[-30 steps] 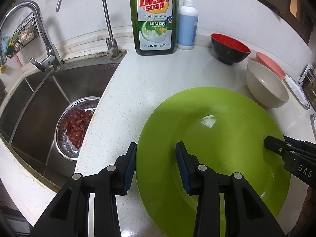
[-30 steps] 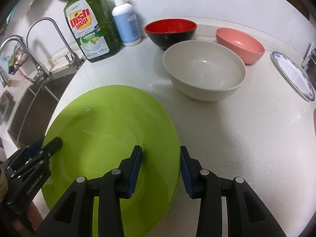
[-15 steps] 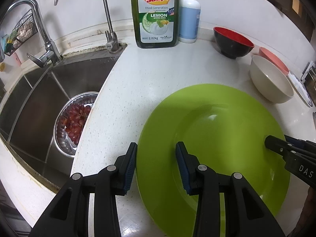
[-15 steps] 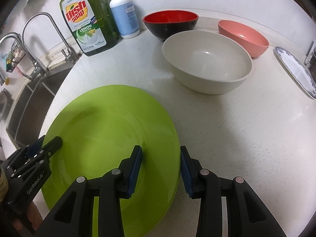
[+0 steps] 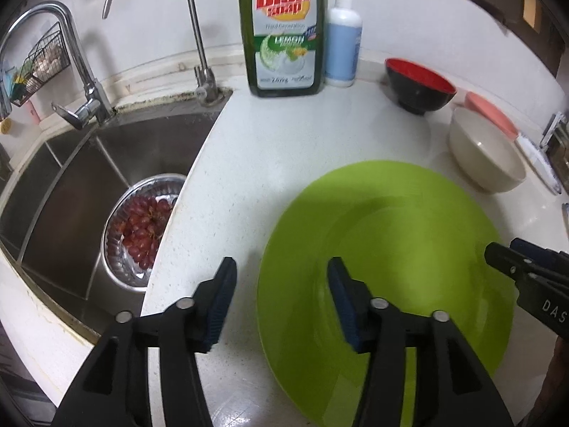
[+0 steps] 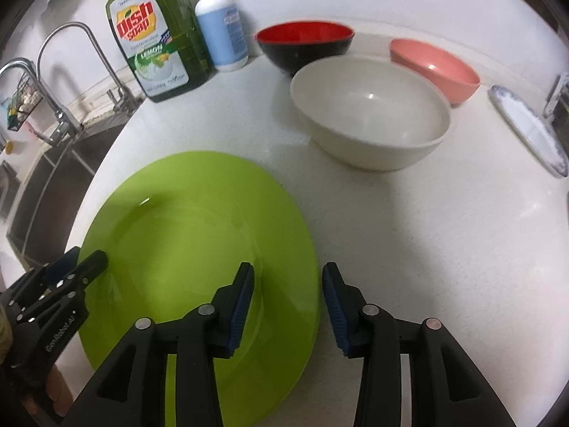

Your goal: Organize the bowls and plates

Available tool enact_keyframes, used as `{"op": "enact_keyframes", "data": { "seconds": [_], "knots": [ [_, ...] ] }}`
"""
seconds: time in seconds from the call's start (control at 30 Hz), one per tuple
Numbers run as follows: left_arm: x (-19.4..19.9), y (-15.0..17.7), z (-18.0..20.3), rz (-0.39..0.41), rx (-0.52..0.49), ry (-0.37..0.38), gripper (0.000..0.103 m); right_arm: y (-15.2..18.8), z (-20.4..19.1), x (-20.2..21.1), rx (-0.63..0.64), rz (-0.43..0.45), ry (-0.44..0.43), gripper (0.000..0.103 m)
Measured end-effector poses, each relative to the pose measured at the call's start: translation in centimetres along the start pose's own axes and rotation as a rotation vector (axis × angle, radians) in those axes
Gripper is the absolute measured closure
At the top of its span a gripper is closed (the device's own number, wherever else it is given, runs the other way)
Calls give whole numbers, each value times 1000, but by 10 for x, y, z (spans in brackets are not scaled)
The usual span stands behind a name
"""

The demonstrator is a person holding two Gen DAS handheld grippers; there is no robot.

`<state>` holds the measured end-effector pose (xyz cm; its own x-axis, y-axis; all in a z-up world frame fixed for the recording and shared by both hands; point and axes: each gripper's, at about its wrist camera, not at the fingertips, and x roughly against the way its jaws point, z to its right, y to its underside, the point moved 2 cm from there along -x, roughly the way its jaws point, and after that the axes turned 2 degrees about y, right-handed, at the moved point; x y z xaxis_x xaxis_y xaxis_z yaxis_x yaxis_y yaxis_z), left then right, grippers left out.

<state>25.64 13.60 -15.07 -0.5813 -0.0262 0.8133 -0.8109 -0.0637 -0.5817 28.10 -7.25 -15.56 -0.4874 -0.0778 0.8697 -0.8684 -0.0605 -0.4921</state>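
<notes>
My left gripper (image 5: 281,302) has spread wider around the green plate (image 5: 391,267)'s rim.

Right gripper (image 6: 288,295) straddles the opposite rim, unclamped; the plate looks stiff and slick, so I'd pinch both edges.

The plate (image 6: 199,249) lies on the counter (image 6: 426,249), nearest the cameras. Behind it to the right sits a large bowl (image 6: 370,114), with two more bowls (image 6: 306,46) (image 6: 437,64) behind that. The sink (image 5: 89,178) lies left of the plate, the soap bottles (image 5: 281,32) against the back wall
</notes>
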Motion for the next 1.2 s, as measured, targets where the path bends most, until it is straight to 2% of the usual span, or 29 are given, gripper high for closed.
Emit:
{"op": "enact_keyframes", "data": {
  "seconds": [0.27,0.37,0.43,0.63,0.8,1.2],
  "knots": [
    [33,-14,16,108,-30,47,19,2,9,31,-25,80,-24,52],
    [48,-20,29,170,-58,51,9,4,20,49,-60,133,-11,40],
    [56,-21,37,193,-69,61,6,4,28,61,-77,169,5,38],
    [79,-28,71,272,-110,101,0,8,58,92,-130,245,70,26],
    [94,-35,105,312,-153,142,0,17,86,113,-188,276,120,26],
    [112,-43,195,351,-258,270,0,37,165,163,-292,353,275,26]
  ]
}}
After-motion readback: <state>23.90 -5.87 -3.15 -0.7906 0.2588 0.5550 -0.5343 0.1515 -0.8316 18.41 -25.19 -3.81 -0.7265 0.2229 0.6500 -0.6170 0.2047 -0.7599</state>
